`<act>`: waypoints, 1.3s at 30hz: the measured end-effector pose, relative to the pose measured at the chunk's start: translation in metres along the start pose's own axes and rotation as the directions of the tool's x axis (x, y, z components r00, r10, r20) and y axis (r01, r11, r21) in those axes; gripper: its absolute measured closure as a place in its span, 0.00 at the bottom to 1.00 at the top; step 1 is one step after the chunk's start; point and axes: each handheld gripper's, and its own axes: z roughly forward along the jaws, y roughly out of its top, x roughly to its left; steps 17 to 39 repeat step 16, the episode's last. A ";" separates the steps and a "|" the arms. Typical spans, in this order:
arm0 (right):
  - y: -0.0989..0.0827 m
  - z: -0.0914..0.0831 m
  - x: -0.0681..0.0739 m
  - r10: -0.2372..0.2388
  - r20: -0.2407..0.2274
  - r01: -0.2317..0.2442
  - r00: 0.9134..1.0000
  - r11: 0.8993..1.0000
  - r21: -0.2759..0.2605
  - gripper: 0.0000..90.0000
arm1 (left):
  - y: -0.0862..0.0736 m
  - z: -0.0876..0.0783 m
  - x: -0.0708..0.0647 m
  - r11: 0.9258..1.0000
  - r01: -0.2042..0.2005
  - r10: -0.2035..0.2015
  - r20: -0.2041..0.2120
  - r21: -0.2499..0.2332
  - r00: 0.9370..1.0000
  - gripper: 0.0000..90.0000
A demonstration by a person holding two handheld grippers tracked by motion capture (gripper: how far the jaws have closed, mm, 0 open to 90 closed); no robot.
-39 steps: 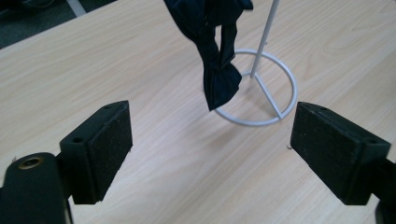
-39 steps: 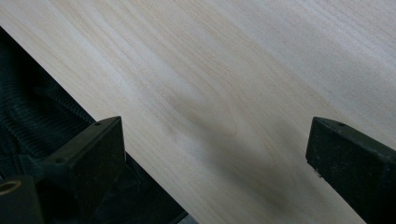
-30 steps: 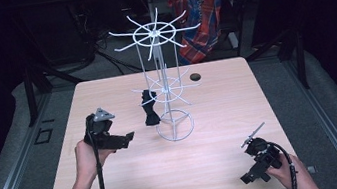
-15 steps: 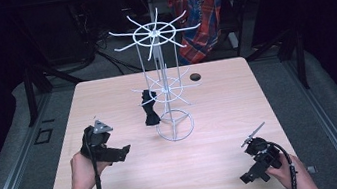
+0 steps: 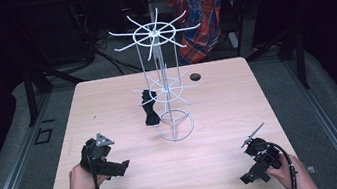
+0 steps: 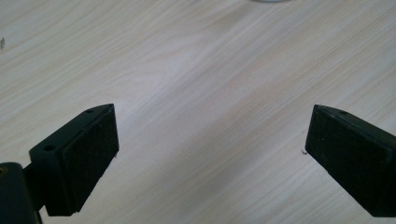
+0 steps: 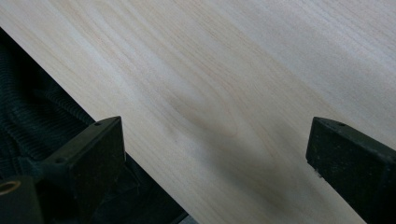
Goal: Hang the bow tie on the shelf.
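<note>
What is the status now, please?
Left gripper open, empty, its jaws just opening. Right gripper open, empty, near table edge. Black item hangs on white wire rack. Nothing between.

The left gripper (image 5: 123, 167) has drawn back toward the table's (image 5: 220, 117) near edge, apparently lower.

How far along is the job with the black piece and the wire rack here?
Done, apparently: the black piece seems to hang from a lower spoke of the white wire rack. In hand: nothing; the left tool has just been opening, empty over the table, and the right tool sits open at the near edge. Left: likely only confirming it hangs.
</note>
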 end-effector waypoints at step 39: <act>0.001 -0.001 -0.001 -0.034 0.006 0.034 0.999 0.999 0.020 0.05 | -0.007 0.021 0.002 0.995 -0.027 0.026 0.006 0.098 1.000 0.01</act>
